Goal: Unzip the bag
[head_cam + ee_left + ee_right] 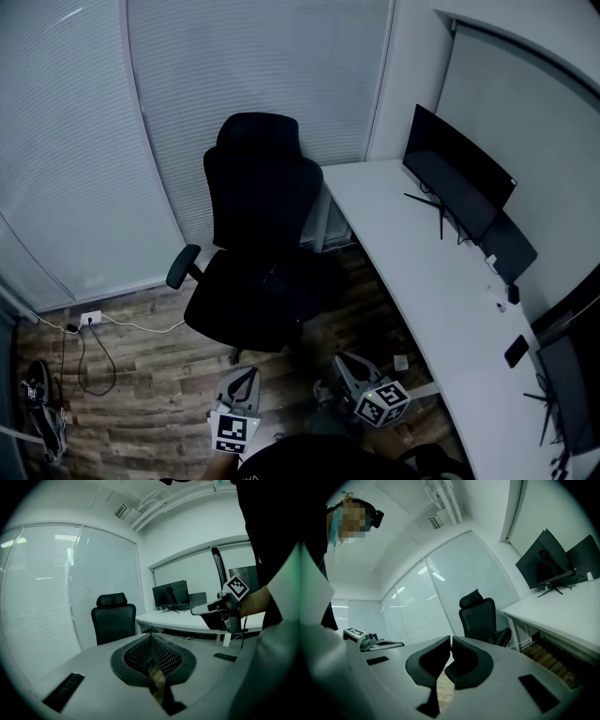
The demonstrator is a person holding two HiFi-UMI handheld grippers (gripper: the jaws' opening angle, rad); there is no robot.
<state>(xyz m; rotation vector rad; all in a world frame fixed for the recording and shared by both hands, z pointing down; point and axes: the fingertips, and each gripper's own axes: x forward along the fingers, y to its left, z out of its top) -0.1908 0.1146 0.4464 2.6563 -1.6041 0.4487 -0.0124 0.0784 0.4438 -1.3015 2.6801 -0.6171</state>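
Note:
No bag shows in any view. My left gripper (242,382) is held low at the bottom of the head view, pointing toward the black office chair (258,244). Its jaws (151,638) are shut, with nothing between them. My right gripper (343,364) is beside it on the right, also aimed toward the chair and the desk edge. Its jaws (451,641) meet at the tips and hold nothing. Each gripper shows in the other's view: the right gripper (212,609) and the left gripper (365,640).
A long white desk (422,281) runs along the right wall with dark monitors (459,178) and small items on it. The chair (112,618) stands on a wood floor before frosted glass walls. Cables and a socket (89,319) lie at the left.

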